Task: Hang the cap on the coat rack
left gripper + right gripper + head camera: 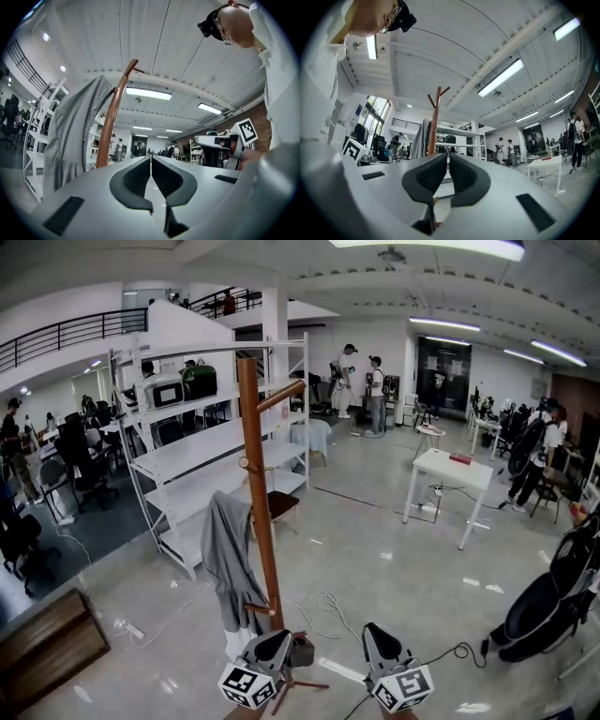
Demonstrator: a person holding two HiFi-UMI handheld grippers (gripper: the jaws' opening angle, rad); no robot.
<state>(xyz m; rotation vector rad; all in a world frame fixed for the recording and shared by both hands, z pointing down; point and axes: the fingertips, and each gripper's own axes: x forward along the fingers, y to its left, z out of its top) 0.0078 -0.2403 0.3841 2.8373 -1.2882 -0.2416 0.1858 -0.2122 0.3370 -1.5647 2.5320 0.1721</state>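
Observation:
A brown wooden coat rack [255, 474] stands just ahead of me, with a grey garment [228, 554] draped from a low peg. The left gripper view shows the pole [111, 122] and the garment [70, 136] close on its left. Farther off in the right gripper view stands the rack [434, 122] with its forked top. I cannot make out a cap; a dark grey lump [302, 651] sits by my left gripper [272, 645], and I cannot tell what it is. Left gripper [150, 159] and right gripper [448, 154] are both shut, with nothing between the jaws. My right gripper [380, 638] is low, right of the rack's base.
White shelving [206, 446] stands behind the rack. A white table [453, 472] is at mid right, a black bag [553, 601] at far right, a wooden cabinet [47, 643] at bottom left. Cables [323, 606] trail on the floor. People stand at the back.

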